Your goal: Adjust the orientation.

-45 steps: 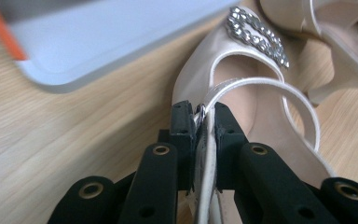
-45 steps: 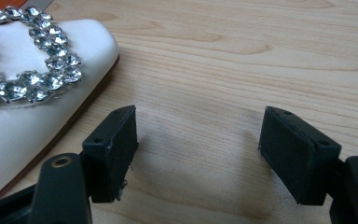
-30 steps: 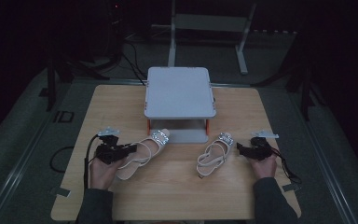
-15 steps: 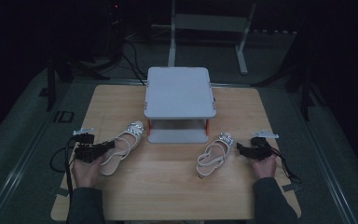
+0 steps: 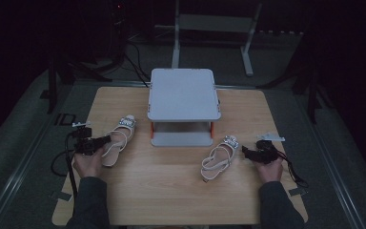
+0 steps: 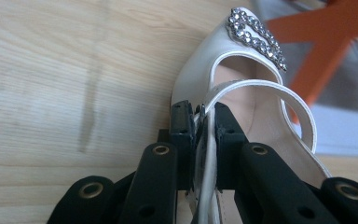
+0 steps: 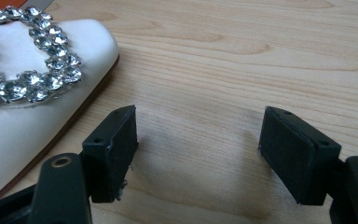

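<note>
Two white strappy sandals with rhinestone toes lie on the wooden table [image 5: 171,191]. The left sandal [image 5: 118,140] sits at the table's left side; my left gripper [image 5: 100,142] is shut on its thin strap [image 6: 204,140], pinched between the two pads. The toe ornament [image 6: 256,32] points away from the jaws. The right sandal [image 5: 219,157] lies right of centre. My right gripper [image 5: 248,153] rests just right of that sandal's toe [image 7: 23,88], open, with bare wood between its jaws [image 7: 198,154].
A grey two-tier stand [image 5: 183,95] with orange legs [image 6: 317,51] occupies the table's far middle. Cables trail from both grippers off the table's sides. The surroundings are dark, with metal frames behind the table.
My left gripper has dragged the left sandal leftward, away from the stand and toward the table's left edge. The right gripper and the right sandal have stayed where they were.
</note>
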`<state>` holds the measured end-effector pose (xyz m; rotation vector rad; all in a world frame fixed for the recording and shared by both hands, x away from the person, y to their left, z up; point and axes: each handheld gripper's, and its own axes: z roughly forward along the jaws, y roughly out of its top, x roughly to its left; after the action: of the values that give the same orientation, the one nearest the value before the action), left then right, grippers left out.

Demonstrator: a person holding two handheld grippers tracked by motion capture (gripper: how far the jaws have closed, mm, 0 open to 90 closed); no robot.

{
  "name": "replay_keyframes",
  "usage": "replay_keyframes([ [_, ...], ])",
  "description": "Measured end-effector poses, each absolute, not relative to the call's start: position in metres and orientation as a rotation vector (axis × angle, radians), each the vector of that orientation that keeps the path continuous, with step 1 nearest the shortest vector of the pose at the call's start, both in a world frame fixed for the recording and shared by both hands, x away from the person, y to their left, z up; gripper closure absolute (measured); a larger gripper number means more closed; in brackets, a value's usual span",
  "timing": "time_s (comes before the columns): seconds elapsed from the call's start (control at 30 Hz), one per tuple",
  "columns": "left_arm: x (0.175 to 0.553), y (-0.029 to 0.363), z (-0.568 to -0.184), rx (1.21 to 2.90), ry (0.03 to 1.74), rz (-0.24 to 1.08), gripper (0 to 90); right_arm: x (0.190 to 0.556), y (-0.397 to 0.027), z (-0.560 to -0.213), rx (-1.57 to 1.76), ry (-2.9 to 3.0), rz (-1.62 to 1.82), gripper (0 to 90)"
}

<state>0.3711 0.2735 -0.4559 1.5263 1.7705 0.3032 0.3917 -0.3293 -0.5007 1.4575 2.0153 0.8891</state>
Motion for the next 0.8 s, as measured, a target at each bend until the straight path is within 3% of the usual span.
replay_keyframes([
  [0.27,0.384,0.275,-0.462,1.609,1.843,0.337,81.1,0.392,-0.329,-0.501,1.458,2.015,0.889,27.6],
  [0.53,0.400,0.271,-0.457,1.804,1.802,0.316,66.5,0.392,-0.329,-0.501,1.461,2.014,0.890,27.6],
  [0.8,0.415,0.269,-0.458,1.920,1.772,0.298,63.8,0.392,-0.329,-0.501,1.461,2.014,0.890,27.6],
])
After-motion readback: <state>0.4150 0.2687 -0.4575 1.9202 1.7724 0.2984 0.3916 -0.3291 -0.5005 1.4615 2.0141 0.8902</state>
